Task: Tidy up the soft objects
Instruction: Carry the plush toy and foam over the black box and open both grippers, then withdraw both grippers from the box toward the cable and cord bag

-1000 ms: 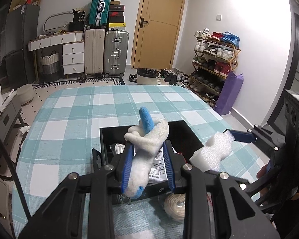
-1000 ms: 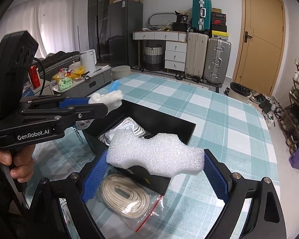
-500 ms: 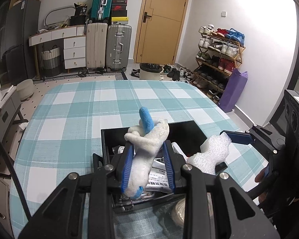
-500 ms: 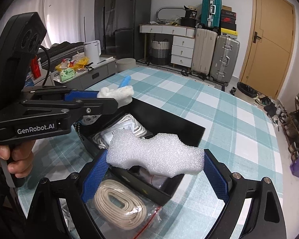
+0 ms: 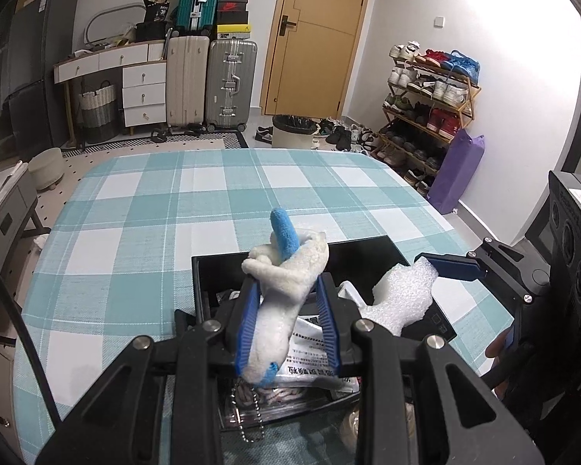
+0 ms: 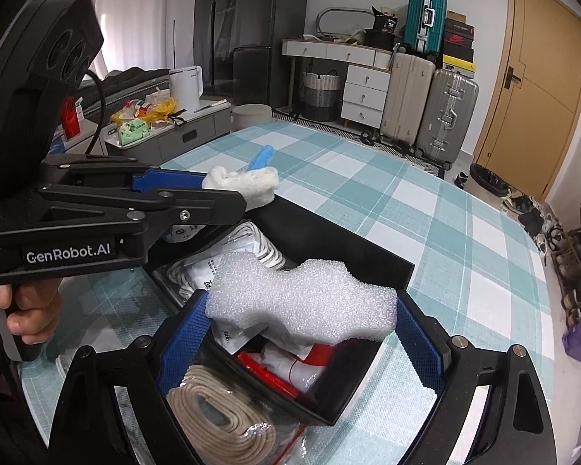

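Note:
My left gripper (image 5: 288, 302) is shut on a white plush toy with a blue part (image 5: 282, 294) and holds it above the black box (image 5: 368, 250). The toy also shows in the right wrist view (image 6: 244, 184). My right gripper (image 6: 302, 323) is shut on a white foam piece (image 6: 302, 302) over the box's near right part (image 6: 368, 255). The foam also shows in the left wrist view (image 5: 401, 298). The box holds plastic bags, white cords and a red item (image 6: 267, 378).
A clear bag with a beige coiled rope (image 6: 220, 414) lies on the checked tablecloth (image 6: 426, 209) beside the box. Suitcases (image 5: 213, 81), drawers, a door and a shoe rack (image 5: 430, 100) stand beyond the table.
Both grippers have moved forward and lower over the black box, still holding the plush toy and the foam. The box looks nearer in both views.

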Tool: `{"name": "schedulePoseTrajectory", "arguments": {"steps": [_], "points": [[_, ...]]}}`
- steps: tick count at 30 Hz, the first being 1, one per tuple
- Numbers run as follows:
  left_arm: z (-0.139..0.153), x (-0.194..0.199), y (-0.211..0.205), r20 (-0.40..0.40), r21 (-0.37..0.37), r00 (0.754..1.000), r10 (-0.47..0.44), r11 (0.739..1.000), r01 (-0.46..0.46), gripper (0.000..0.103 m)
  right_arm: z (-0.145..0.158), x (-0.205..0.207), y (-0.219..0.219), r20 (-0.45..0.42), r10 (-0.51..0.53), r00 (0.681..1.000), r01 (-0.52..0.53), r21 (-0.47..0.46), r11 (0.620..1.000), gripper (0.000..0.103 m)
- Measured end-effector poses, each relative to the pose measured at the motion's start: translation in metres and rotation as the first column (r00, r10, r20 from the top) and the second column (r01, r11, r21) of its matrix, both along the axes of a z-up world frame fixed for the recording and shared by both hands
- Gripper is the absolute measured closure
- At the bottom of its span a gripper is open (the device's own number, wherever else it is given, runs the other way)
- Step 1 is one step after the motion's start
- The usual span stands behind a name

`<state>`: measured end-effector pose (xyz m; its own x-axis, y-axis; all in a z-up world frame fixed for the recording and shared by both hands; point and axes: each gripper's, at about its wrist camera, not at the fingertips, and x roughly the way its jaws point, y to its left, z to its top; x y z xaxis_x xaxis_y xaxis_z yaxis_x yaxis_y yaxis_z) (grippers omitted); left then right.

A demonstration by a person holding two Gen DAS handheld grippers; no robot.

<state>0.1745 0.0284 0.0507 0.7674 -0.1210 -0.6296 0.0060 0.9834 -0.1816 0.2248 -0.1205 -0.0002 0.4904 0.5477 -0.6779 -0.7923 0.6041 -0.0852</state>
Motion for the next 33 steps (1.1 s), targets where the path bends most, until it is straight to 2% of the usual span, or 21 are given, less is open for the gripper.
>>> {"name": "schedulePoseTrajectory", "arguments": {"steps": [5,8,10,14,16,19,33], "points": [[-0.002,0.003,-0.003,-0.003,0.004,1.000,-0.019,1.000,0.019,0.074,0.001,-0.003,-0.001,0.032,-0.001,0.999,0.001,0.000,1.000,0.003],[-0.003,0.003,-0.006,-0.004,0.011,0.999,-0.032,0.999,0.032,0.071,0.003,-0.005,-0.006,0.027,-0.005,1.000,0.005,0.013,1.000,0.002],[-0.003,0.001,-0.007,0.002,0.014,0.999,-0.044,0.999,0.044,0.051,0.003,-0.007,-0.008,0.027,-0.015,1.000,0.014,0.012,1.000,0.002],[0.002,-0.009,-0.010,0.028,0.044,0.998,-0.051,0.998,0.050,0.033,0.005,-0.012,-0.015,0.027,-0.038,0.999,0.037,0.018,0.999,0.001],[0.006,-0.016,-0.008,0.042,0.047,0.998,-0.038,0.998,0.036,0.010,0.007,-0.015,-0.021,0.026,-0.053,0.998,0.052,0.027,0.998,0.001],[0.012,-0.029,-0.006,0.061,0.053,0.998,-0.022,0.998,0.018,0.001,0.009,-0.021,-0.030,0.019,-0.073,0.997,0.072,0.048,0.996,0.001],[0.000,-0.091,-0.007,0.033,0.065,0.999,0.022,0.998,-0.024,0.000,0.005,-0.054,-0.064,-0.057,-0.122,0.991,0.128,0.121,0.984,0.001]]}}
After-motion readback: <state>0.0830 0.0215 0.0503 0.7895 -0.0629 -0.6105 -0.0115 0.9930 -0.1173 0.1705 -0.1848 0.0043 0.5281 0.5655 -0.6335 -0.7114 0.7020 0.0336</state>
